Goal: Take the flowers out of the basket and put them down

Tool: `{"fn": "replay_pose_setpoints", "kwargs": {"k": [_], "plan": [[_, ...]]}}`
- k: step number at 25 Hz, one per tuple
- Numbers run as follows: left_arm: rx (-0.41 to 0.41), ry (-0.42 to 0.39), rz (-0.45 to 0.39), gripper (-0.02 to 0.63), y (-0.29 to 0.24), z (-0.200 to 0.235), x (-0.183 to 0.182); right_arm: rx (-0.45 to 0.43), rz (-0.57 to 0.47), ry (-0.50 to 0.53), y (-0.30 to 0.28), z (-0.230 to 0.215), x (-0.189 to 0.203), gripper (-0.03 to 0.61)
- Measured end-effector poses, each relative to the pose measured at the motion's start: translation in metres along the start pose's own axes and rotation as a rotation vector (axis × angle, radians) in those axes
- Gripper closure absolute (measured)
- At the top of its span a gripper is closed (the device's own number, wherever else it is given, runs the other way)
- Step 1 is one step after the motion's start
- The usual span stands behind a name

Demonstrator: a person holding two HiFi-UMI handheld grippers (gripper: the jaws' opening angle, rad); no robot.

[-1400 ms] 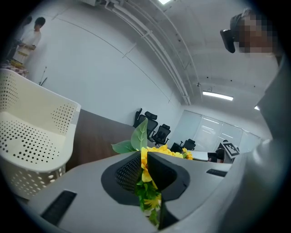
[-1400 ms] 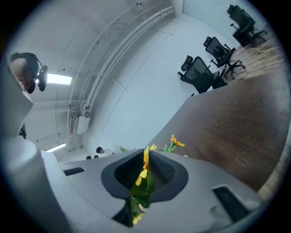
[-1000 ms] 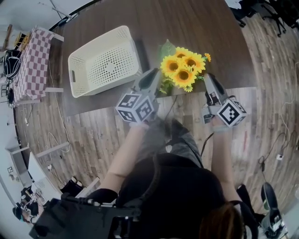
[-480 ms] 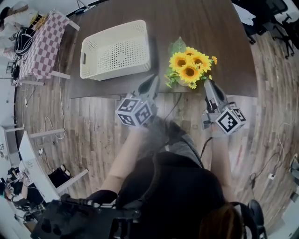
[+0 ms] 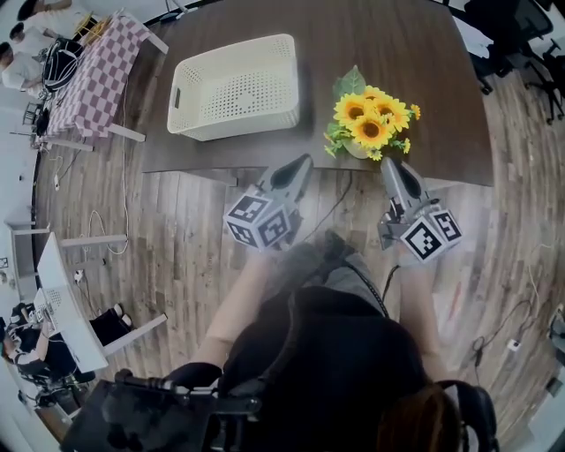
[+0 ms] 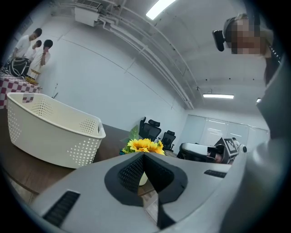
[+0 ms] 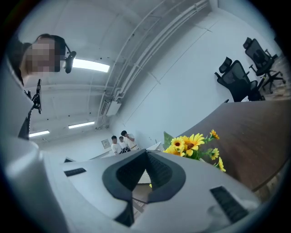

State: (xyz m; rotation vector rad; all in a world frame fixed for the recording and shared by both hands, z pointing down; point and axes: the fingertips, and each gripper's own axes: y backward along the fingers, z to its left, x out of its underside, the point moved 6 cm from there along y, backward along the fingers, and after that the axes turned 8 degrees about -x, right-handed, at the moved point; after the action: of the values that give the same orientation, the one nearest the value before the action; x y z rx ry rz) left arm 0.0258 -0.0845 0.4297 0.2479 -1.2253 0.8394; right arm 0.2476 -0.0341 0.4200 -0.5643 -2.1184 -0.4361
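Observation:
A bunch of yellow sunflowers [image 5: 371, 124] with green leaves stands on the dark brown table [image 5: 406, 53] near its front edge. It is outside the cream perforated basket [image 5: 237, 84], which sits empty to its left. My left gripper [image 5: 303, 161] is shut with nothing in it, in front of the table edge, below and left of the flowers. My right gripper [image 5: 387, 163] is also shut and empty, just below the flowers. In the left gripper view the closed left gripper [image 6: 143, 154] points at the flowers [image 6: 144, 145] and basket [image 6: 50, 132]. The right gripper [image 7: 146, 152] shows the flowers [image 7: 193, 143] just past it.
A small table with a checkered cloth [image 5: 88, 75] stands at the far left, with people beside it. Office chairs [image 5: 521, 26] are at the upper right. A wooden floor [image 5: 177, 229] with loose cables lies in front of the table.
Both grippers have drawn back from either side of the flowers toward me, past the table's front edge. The flowers stay on the table.

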Motion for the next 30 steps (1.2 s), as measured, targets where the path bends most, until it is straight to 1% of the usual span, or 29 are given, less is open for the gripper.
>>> {"fn": "replay_pose_setpoints", "kwargs": {"k": [6,10,17,25,30], "plan": [[0.119,-0.057,-0.01,0.614,0.01,-0.022,-0.004,0.014,0.024,0.023,0.004,0.025,0.012,0.578],[0.161,-0.065,-0.013,0.614,0.022,-0.033,0.003,0.011,0.044,0.065,0.008,0.051,0.021,0.578],[0.201,-0.041,0.009,0.614,0.064,-0.04,0.025,0.033,0.067,0.075,0.028,0.099,0.057,0.578],[0.224,-0.028,-0.012,0.614,0.123,-0.05,0.043,0.026,0.09,0.112,0.05,0.161,0.091,0.578],[0.24,-0.043,-0.029,0.614,0.153,-0.056,0.051,0.017,0.092,0.135,0.058,0.191,0.107,0.578]]}}
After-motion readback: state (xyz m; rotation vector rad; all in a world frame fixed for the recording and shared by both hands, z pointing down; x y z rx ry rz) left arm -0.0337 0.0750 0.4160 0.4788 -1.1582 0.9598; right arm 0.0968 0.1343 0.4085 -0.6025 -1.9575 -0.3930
